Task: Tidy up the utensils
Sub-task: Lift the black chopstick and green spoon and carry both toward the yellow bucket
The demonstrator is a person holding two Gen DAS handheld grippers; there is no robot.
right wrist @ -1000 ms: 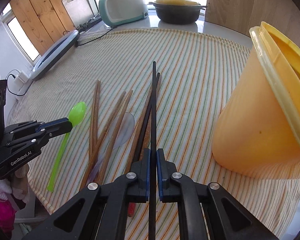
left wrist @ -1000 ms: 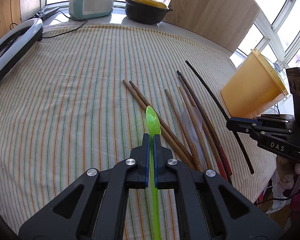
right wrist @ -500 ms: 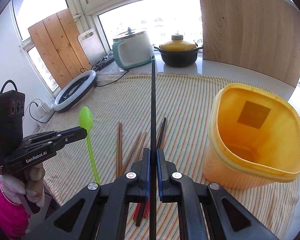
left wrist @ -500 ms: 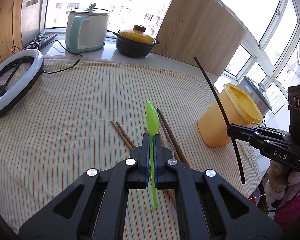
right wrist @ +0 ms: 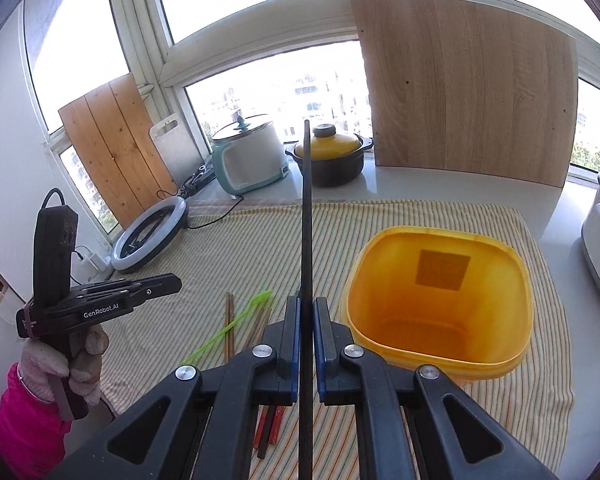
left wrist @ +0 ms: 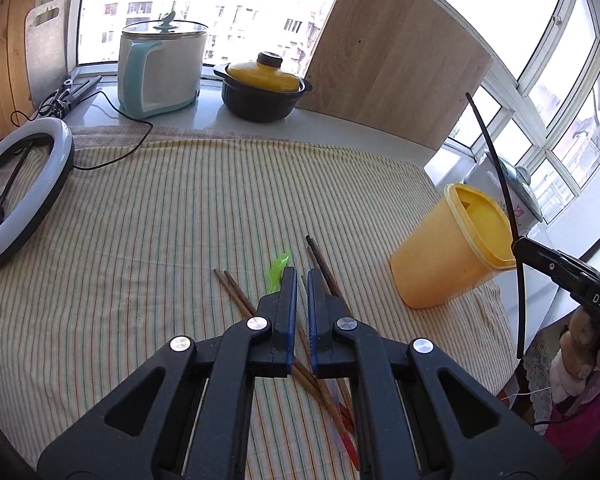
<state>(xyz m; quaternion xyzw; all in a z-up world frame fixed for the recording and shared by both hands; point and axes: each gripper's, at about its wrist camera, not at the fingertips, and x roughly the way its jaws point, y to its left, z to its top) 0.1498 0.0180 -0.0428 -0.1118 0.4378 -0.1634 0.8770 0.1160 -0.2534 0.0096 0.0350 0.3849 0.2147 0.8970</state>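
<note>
Left gripper [left wrist: 302,276] first: its jaws are opening, only a narrow slit so far, and nothing sits between them. The one green spoon [right wrist: 228,326] is clear of those fingers. From the right wrist it shows as a blurred green streak down by the striped cloth [left wrist: 160,220], at about 8 o'clock from the right gripper's tips; I cannot tell whether it is lying flat.

Over to the right gripper [right wrist: 307,304], which is clamped tight on one black chopstick [right wrist: 306,208]. The stick runs straight up to 12 o'clock, and its lower end drops out of sight below the fingers.

One yellow tub [left wrist: 432,264] stands on the cloth, mouth open, with no utensils showing inside. It is just beside the right gripper, at about 2 o'clock from its tips.

On the cloth lie the brown chopsticks [left wrist: 240,298]. I count four ends from the left wrist: two at 9 o'clock of the tips, two darker ones at 1 o'clock. The fingers cover the rest of the pile, so no full count.

At the back: one ring light [left wrist: 4,254] at 9 o'clock, one rice cooker [left wrist: 160,72] at 11 and one black pot [left wrist: 260,92] with a yellow lid at 12. A gloved hand [right wrist: 60,368] holds the left gripper's handle.
</note>
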